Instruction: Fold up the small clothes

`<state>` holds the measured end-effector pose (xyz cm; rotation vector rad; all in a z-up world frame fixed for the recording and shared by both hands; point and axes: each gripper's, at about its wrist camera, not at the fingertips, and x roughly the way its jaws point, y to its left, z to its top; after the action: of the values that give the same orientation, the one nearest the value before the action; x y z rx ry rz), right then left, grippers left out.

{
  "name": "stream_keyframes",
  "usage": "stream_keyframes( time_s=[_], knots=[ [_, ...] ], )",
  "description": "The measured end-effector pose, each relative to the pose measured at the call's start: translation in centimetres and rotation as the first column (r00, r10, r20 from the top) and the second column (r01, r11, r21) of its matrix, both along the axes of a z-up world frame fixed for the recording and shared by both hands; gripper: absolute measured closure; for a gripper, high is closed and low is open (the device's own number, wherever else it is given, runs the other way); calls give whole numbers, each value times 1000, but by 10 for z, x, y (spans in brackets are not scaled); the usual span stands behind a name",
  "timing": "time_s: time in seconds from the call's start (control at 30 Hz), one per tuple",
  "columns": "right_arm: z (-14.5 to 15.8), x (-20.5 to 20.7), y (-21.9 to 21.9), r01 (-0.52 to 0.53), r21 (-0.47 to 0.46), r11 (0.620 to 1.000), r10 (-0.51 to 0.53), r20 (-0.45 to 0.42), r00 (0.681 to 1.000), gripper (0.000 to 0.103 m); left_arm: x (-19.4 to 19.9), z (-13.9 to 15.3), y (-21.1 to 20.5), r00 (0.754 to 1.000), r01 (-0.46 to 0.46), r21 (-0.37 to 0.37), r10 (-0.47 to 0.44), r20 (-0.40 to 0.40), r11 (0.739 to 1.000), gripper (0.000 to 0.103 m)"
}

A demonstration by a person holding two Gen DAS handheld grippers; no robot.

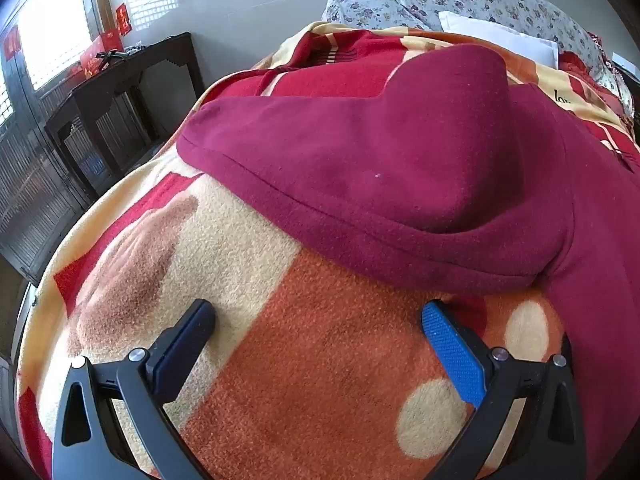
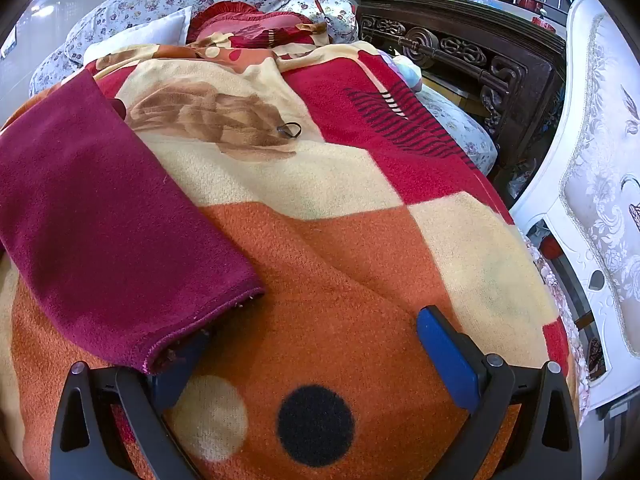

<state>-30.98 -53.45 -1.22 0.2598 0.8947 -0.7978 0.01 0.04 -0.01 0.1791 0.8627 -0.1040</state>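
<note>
Fleece garment (image 1: pixel 400 160), maroon, lies folded on the patterned blanket (image 1: pixel 320 380), filling the left wrist view from 10 to 3 o'clock, its seamed edge just beyond the left gripper (image 1: pixel 316 320), whose jaws gape wide over bare blanket. In the right wrist view the right gripper (image 2: pixel 308 328) also stands wide (hemmed corner draped over its 9 o'clock finger); garment (image 2: pixel 100 208) at 9 o'clock, open blanket (image 2: pixel 360 240) toward 1 o'clock.

- I see a bed covered by a fleecy blanket (image 2: pixel 320 240) in orange, cream and red blocks under both tools.
- A maroon fleece garment (image 1: pixel 400 168) lies on it, ahead of my left tool.
- A small black hair tie (image 2: pixel 289 129) lies far ahead of my right tool.
</note>
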Motion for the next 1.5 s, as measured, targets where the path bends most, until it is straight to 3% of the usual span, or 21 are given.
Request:
stream_keyframes(
  time_s=[0.77, 1.0, 1.27, 1.5],
  knots=[
    [-1, 6, 1, 0, 2, 1000, 0, 5, 1000, 0, -5, 3, -3, 1000, -1, 8, 1, -14, 1000, 0],
    [6, 8, 7, 18, 48, 999, -17, -39, 999, 0, -45, 27, -14, 995, 73, 14, -74, 71, 997, 0],
    [56, -30, 95, -18, 59, 998, 11, 116, 993, 0, -95, 61, -41, 975, 190, -24, -186, 120, 981, 0],
    [113, -25, 186, -183, 65, 981, 164, 222, 961, 0, -137, 83, -72, 953, 268, -37, -259, 159, 963, 0]
  ],
)
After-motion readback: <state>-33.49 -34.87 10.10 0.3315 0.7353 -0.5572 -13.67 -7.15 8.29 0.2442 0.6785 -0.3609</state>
